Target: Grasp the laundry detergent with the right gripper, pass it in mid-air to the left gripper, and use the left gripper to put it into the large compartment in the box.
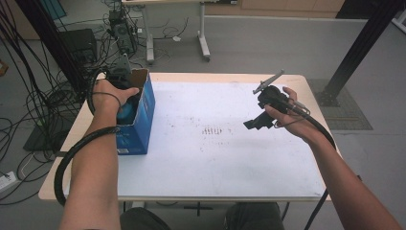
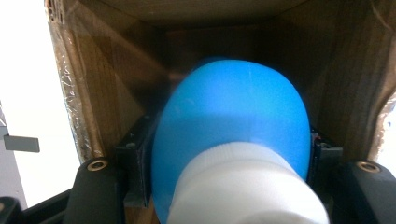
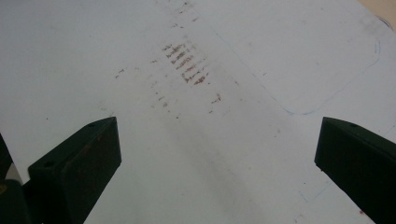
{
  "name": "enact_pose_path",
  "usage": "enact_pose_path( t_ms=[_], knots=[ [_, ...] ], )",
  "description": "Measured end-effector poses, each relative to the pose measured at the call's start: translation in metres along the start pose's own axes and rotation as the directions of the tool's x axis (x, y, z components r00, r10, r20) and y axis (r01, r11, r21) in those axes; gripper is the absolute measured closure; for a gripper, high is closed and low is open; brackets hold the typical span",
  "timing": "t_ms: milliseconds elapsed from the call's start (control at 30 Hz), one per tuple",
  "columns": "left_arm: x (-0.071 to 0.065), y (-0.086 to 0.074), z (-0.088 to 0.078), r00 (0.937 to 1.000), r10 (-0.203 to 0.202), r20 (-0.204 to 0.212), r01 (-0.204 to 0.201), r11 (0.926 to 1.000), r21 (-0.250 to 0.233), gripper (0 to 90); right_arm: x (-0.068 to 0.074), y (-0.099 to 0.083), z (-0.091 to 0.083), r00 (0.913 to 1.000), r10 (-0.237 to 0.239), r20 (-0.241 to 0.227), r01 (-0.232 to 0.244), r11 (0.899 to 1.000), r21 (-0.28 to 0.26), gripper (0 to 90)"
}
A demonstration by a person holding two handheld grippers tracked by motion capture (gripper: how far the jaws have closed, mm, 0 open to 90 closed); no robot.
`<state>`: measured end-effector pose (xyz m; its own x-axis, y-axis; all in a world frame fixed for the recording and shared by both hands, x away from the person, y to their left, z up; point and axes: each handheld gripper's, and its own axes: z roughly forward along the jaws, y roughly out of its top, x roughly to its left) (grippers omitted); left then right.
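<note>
Blue bottle [image 2: 233, 121] clamped in left gripper [image 1: 125, 98] inside blue carton [image 1: 141, 120]; right gripper [image 3: 217, 158] jaws wide apart, empty, above table [image 1: 215, 158].

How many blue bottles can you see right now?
1. A blue plastic bottle with a white cap sits clamped between the left tongs, inside the open blue cardboard box at the table's left edge. More could be hidden deeper inside.

Black left claw [image 1: 125, 98] and right claw [image 1: 256, 123] (grey three-cornered plate on top), thick black cables.
</note>
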<state>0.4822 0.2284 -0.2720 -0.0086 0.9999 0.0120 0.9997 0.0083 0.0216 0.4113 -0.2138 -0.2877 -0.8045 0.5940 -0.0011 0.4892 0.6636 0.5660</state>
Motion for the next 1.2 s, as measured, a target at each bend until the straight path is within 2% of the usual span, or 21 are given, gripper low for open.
enact_pose_path(
  t_ms=[1200],
  knots=[
    [-0.0011,-0.0009,0.0005,1.0,0.005,0.0,-0.005,1.0,-0.007,35.7,0.001,0.0002,-0.0031,0.9999,-0.007,0.008,0.007,1.0,0.0,0.4]
  ],
)
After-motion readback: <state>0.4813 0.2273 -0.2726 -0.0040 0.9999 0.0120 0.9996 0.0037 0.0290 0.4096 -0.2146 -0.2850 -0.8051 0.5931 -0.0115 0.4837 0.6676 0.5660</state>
